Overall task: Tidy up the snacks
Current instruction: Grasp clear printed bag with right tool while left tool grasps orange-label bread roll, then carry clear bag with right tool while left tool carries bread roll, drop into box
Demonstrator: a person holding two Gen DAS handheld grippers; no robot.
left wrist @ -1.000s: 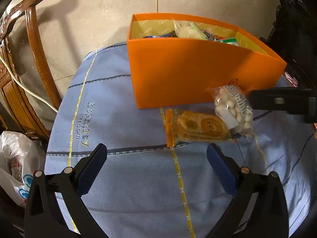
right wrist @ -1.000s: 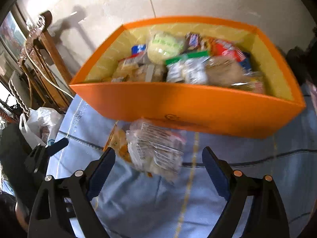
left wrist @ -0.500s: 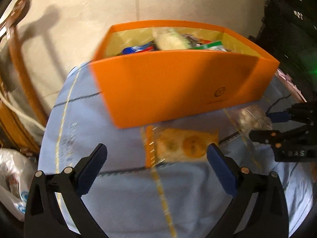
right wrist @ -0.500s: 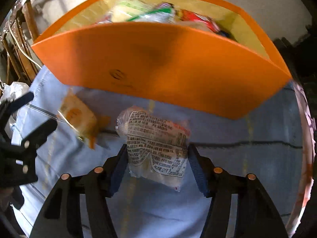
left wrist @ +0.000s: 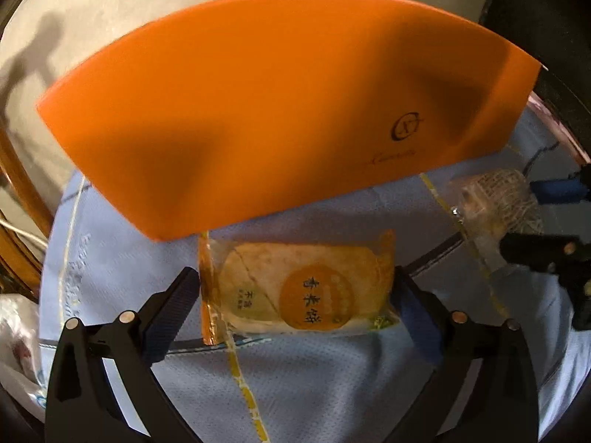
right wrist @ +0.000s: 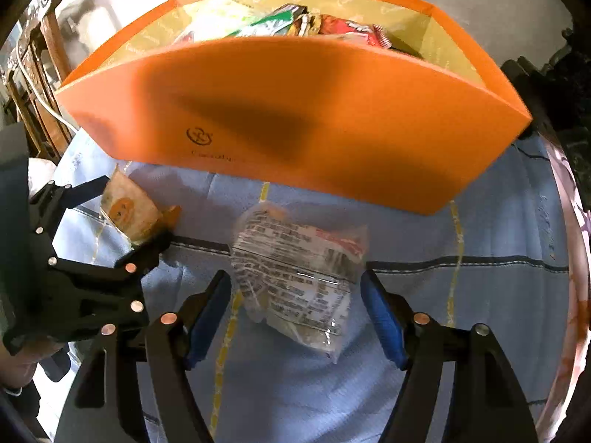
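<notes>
Crinkly Film Packets: Handling Before Boxing

Clear-film snack packet [right wrist: 295, 277] lies on the blue tablecloth [right wrist: 461, 295], between the right gripper [right wrist: 297, 313] jaws, which are opening and not pressing it. It looks light, soft and slippery; grip across its middle. The orange-printed pastry packet [left wrist: 299, 291] sits between the left gripper [left wrist: 295, 306] jaws, spread wide, contact unclear. Contents probably crumble. Beyond stands the orange box [right wrist: 295, 118].

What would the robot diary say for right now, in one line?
left gripper: open around cake pack | right gripper: jaws opening, clear pack between | box: holds snacks
</notes>
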